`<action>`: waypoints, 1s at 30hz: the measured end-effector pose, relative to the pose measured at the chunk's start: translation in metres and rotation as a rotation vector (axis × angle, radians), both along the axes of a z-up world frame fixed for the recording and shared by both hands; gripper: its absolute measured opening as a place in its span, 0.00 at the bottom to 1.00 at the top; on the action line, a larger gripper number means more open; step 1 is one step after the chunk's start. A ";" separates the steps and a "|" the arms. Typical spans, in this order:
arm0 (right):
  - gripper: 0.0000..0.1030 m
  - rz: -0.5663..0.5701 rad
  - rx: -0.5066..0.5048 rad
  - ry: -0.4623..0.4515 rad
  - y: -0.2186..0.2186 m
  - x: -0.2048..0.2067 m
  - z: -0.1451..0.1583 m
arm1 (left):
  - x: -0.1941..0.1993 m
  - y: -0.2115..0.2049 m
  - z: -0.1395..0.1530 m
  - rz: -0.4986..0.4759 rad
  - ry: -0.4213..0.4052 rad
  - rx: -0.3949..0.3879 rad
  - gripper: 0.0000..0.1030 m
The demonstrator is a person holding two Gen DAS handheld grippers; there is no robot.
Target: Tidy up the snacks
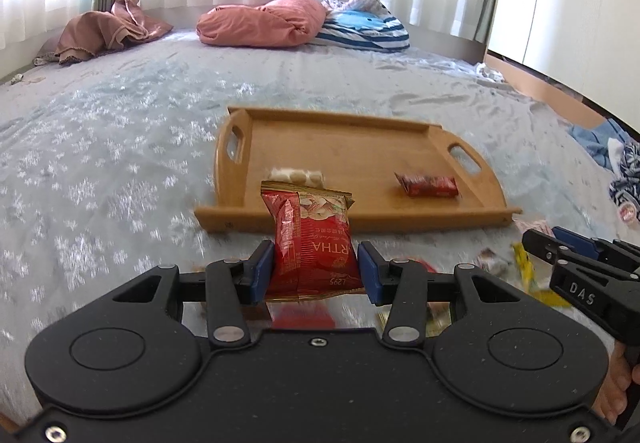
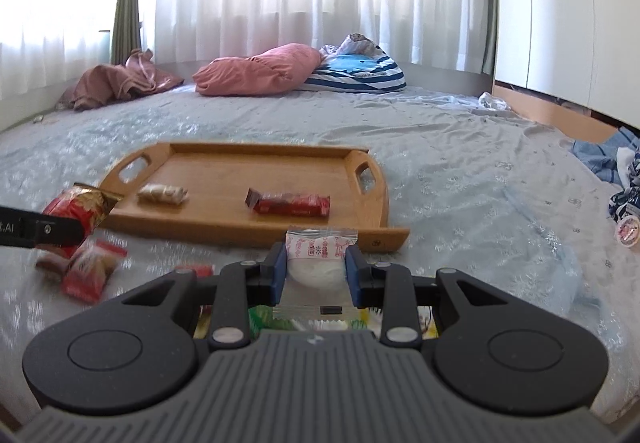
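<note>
Left wrist view: left gripper (image 1: pixel 316 271) is clenched on a red packet (image 1: pixel 312 239), pads pinching its sides near the bottom seam so it stands upright and clear of the bed (image 1: pixel 120 163). Tray (image 1: pixel 472 221) lies just beyond it, with a pale snack (image 1: pixel 296 176) near its left side and a red bar (image 1: pixel 426 185) toward the right. Middle and far half of the tray are bare, so there's room for more.

Right wrist view: right gripper (image 2: pixel 316 267) is grasping a white packet (image 2: pixel 320 255) the same way, pinched across its width, top seam up, just short of the tray's near rail. Both are held high, likely so they clear that rail on the way in.

More loose snacks (image 2: pixel 90 271) lie on the bed near-left of the tray, so the sorting looks only partly done. Pillows (image 2: pixel 260 75) and clothes sit at the far end, well apart.
</note>
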State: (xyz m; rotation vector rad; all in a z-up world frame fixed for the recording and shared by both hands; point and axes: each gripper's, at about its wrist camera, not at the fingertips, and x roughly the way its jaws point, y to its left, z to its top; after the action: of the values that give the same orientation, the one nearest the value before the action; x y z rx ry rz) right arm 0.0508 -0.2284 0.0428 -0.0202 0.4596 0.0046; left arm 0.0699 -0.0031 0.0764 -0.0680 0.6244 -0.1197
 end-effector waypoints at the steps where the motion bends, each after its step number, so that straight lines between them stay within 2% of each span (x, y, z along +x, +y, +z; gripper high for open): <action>1: 0.35 -0.005 0.013 0.004 -0.002 0.005 0.002 | 0.004 0.002 0.002 0.004 0.001 -0.005 0.42; 15: 0.35 -0.014 0.087 0.053 -0.017 0.080 0.031 | 0.079 0.026 0.024 0.039 0.023 -0.074 0.42; 20: 0.35 -0.019 0.092 0.105 -0.024 0.115 0.030 | 0.113 0.030 0.019 0.056 0.063 -0.088 0.42; 26: 0.35 -0.006 0.203 0.214 -0.032 0.165 0.028 | 0.159 0.025 0.010 0.088 0.121 -0.114 0.42; 30: 0.35 -0.003 0.208 0.230 -0.027 0.191 0.027 | 0.186 0.019 0.003 0.096 0.140 -0.120 0.42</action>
State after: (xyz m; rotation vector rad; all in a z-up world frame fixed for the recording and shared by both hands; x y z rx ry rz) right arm 0.2416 -0.2556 0.0703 0.1870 0.6873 0.0518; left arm 0.2562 0.0157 0.0791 -0.2234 0.7519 -0.0592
